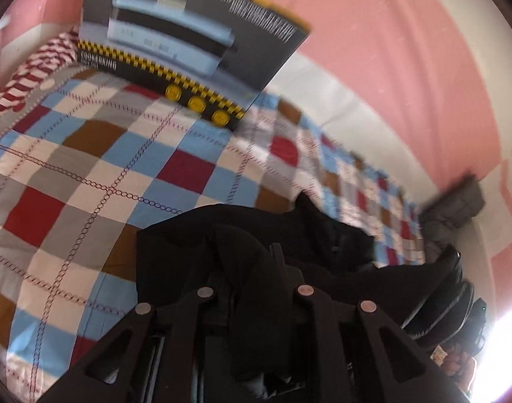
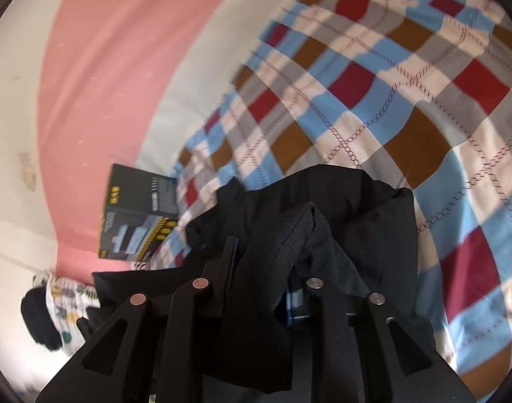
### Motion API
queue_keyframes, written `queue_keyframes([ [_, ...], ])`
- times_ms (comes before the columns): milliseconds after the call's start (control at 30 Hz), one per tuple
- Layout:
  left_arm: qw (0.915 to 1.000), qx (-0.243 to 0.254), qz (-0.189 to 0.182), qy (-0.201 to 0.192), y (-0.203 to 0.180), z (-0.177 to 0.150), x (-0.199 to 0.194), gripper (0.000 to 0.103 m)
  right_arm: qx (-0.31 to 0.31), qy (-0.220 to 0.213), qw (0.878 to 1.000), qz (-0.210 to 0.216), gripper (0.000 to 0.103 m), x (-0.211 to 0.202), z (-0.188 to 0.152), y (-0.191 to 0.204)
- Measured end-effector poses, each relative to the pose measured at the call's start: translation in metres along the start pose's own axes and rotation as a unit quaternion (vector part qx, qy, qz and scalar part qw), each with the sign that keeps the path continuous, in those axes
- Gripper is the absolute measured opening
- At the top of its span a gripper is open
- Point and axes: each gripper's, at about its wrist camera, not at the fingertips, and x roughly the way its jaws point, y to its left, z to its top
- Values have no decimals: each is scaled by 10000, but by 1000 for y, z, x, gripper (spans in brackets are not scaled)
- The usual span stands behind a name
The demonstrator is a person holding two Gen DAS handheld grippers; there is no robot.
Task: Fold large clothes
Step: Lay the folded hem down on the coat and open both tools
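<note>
The bed (image 1: 88, 154), spread with a checked cover of blue, red, brown, grey and white squares, fills most of both views. Its far edge runs along a wall (image 1: 373, 33) painted pink above a white band, with no gap seen between cover and wall. In the left wrist view a wide stretch of bare cover lies open to the left of and beyond the garment; in the right wrist view the open stretch lies to the right and beyond.

The black garment (image 1: 256, 235) lies bunched on the cover right in front of both grippers, its folds heaped over the fingers.

A dark box (image 1: 189, 40) stands on the bed against the wall, edged with a yellow-and-black checked strip and three yellow round marks. It shows a picture of a pale blue appliance and the word "COOKERKING"; the other print is too blurred to read. In the right wrist view the box (image 2: 142, 215) sits to the left, near the garment's edge.

A grey bundle (image 1: 454, 205) lies at the far right end of the bed by the wall.

The left gripper (image 1: 252, 288) has its jaws drawn near together, pinching a fold of the black cloth. The right gripper (image 2: 256, 278) has cloth draped between its jaws, which stand slightly apart; whether they press it I cannot tell.
</note>
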Motion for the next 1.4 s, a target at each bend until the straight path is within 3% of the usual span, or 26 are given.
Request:
queue_keyframes([
  [167,9991,-148,154,366,14,1,56,25,230,244,9994,-8,42,42,12,-22],
  [300,9971,-380,-301,585,21,12,55,40,239,221,9988,361,66,34,20,-20],
  [367,9943,-579,-785,425,26,21,37,55,143,-12,9978,640,74,16,26,-15],
  [433,9907,-700,-1145,206,29,28,18,68,-106,-320,9968,720,74,-5,32,-7],
  [467,9908,-682,-1168,18,29,31,8,75,-299,-503,9962,650,74,-16,33,-4],
  [567,9917,-496,-987,-664,29,40,-20,85,-684,-674,9952,189,74,-26,31,1],
  [633,9943,-466,-734,-619,31,41,-14,88,-854,-573,9947,-51,74,-17,28,-1],
  [733,9993,-193,-313,94,29,36,26,87,-1095,-316,9923,-490,74,9,26,-5],
  [833,9975,64,19,704,28,26,68,84,-1270,-50,9893,-712,74,32,24,-11],
  [900,9957,119,54,912,29,19,86,67,-1336,100,9875,-834,74,47,26,-15],
  [933,9959,119,6,893,27,17,87,52,-1370,175,9862,-910,61,52,27,-16],
  [1000,9979,351,108,533,16,18,74,25,-1518,5,9826,-1068,19,49,28,-10],
  [1033,9982,500,53,323,9,20,65,17,-1651,-243,9799,-1090,16,40,27,-1],
  [1167,9961,765,137,-412,-8,37,46,18,-1829,-790,9725,-1206,15,29,37,16],
  [1333,9921,943,776,-270,-8,41,106,20,-1836,-702,9607,-1961,15,81,46,1],
  [1400,9897,1030,923,-362,-8,35,122,23,-1871,-698,9575,-2080,16,94,46,-6],
])
